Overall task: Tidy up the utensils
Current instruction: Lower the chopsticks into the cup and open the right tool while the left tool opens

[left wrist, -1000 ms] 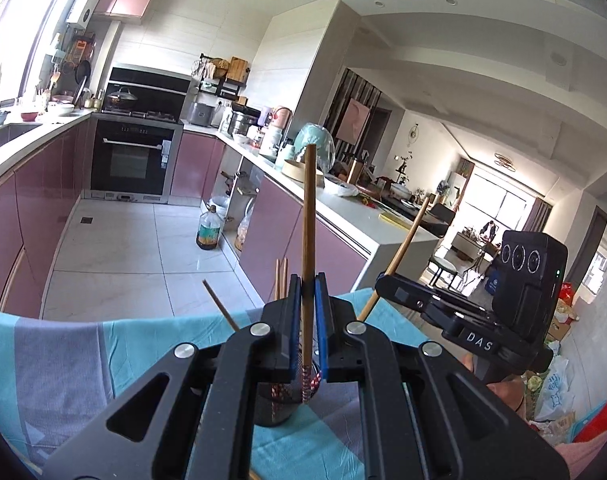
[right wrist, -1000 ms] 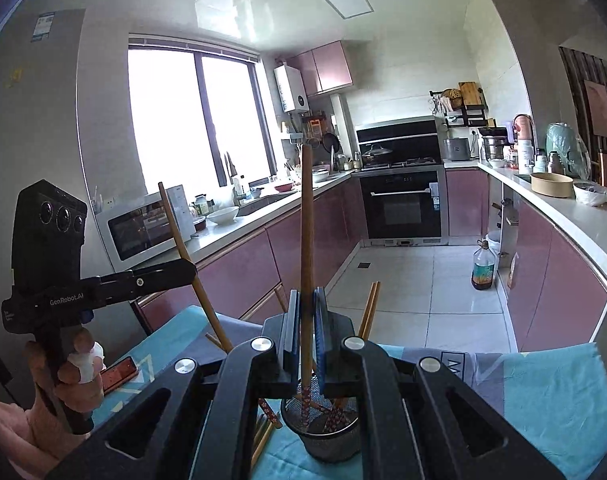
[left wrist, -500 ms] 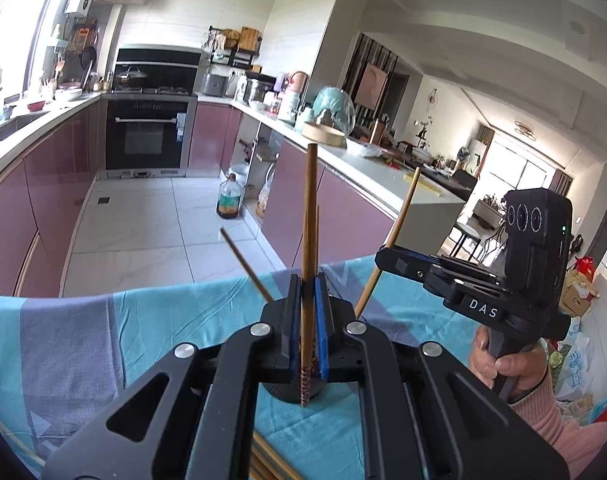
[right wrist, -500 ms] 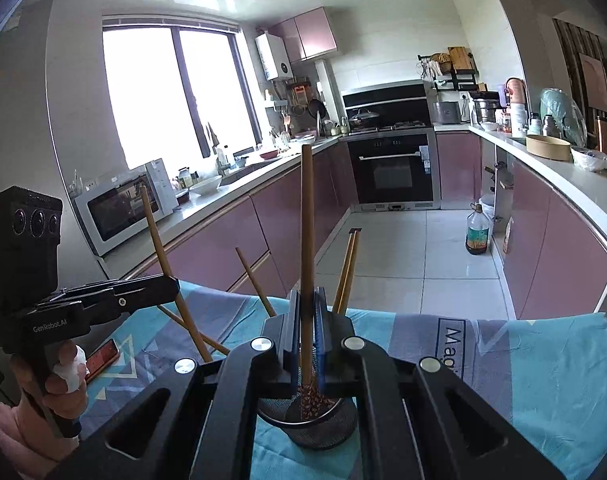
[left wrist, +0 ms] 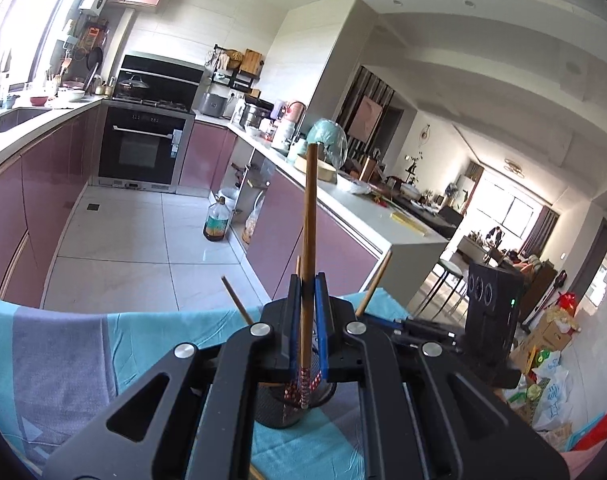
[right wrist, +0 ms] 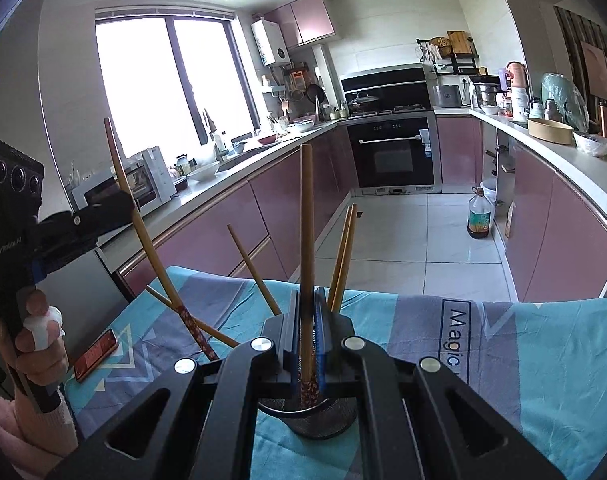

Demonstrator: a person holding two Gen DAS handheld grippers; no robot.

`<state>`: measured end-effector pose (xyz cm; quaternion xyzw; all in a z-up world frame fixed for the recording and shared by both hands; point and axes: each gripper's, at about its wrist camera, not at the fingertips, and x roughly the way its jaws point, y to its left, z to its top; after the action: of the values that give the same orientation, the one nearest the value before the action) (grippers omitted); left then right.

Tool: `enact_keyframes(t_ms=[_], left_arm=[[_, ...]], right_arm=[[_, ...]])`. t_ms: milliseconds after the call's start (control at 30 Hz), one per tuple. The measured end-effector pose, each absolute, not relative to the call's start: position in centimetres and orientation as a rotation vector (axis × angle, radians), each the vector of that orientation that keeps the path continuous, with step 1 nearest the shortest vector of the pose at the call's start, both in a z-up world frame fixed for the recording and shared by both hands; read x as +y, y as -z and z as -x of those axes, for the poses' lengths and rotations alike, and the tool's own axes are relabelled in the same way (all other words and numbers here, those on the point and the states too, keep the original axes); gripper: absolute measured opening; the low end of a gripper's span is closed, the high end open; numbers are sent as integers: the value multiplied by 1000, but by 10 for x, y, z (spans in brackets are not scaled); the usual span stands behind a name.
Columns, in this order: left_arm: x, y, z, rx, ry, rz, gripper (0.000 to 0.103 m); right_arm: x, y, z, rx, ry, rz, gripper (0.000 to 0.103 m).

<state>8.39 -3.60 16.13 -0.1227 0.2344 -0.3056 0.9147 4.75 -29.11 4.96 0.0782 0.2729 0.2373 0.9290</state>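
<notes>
Right gripper [right wrist: 306,344]: lowered; clamped chopstick [right wrist: 305,240] tip now apparently inside mesh holder [right wrist: 323,420], release pending. Left gripper [left wrist: 308,344]: pinching second chopstick [left wrist: 309,216], waiting.

A mesh utensil holder [right wrist: 321,420] stood on the tablecloth [right wrist: 523,360], with several chopsticks [right wrist: 345,256] leaning in it. Left of the holder a small flat box [right wrist: 95,354] lay on the cloth. Beyond the table, an oil bottle [right wrist: 480,216] stood on the floor beside the right-hand counter [right wrist: 575,168], before the oven [right wrist: 393,152].
</notes>
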Motion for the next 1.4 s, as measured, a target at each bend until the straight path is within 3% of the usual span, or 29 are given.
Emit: enact_keyframes(t_ms=[467, 833, 1067, 1267, 1400], left_arm=[[-55, -126, -104, 627, 599, 146, 7], [-67, -92, -94, 699, 645, 43, 8], [-62, -58, -96, 779, 612, 37, 20], [-64, -58, -108, 746, 608, 52, 20], [-67, -64, -120, 719, 597, 62, 13]], right_arm=[[-283, -37, -56, 614, -480, -144, 6], [-284, -20, -63, 654, -450, -171, 23], [-282, -13, -60, 662, -455, -178, 30], [-281, -10, -56, 670, -461, -183, 34], [-278, -7, -54, 674, -471, -177, 34]])
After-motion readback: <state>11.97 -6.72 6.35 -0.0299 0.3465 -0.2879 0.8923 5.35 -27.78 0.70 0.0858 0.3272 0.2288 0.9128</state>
